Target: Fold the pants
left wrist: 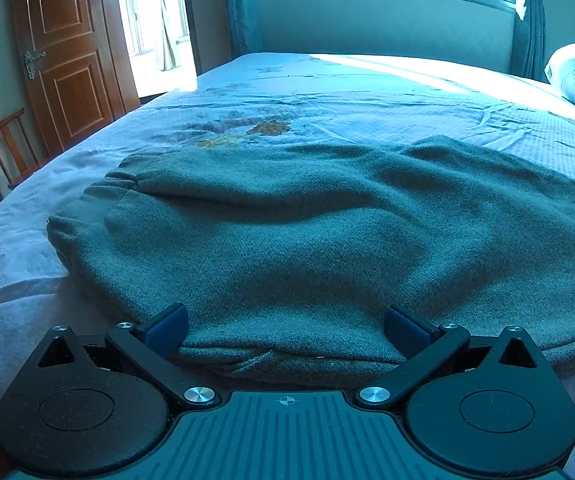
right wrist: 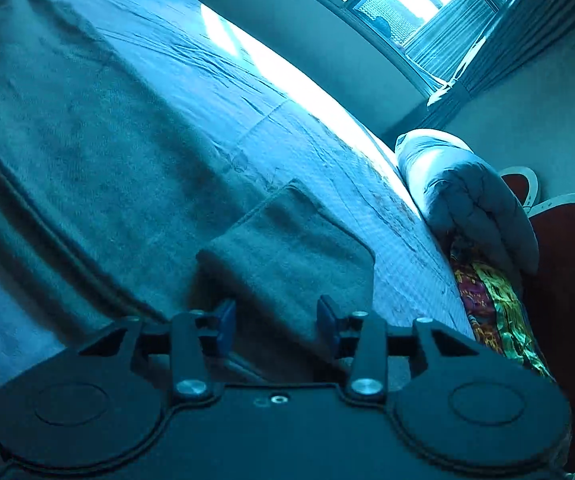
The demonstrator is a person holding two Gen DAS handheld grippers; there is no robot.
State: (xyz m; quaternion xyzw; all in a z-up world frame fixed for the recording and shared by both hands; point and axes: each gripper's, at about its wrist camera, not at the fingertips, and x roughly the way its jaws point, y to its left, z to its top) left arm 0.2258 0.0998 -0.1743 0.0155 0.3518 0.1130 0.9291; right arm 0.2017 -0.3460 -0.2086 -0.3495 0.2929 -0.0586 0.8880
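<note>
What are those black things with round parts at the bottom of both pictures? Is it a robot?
Not quite a robot. A person holds two pinching tools, and each tool carries a camera looking along its two fingers. One picture comes from the left gripper, the other from the right gripper. A pair of grey-green pants lies on the bed. Both grippers are open. The left one has the near edge of the pants between its fingers. The right one has a pant-leg end between its fingers, not squeezed.
</note>
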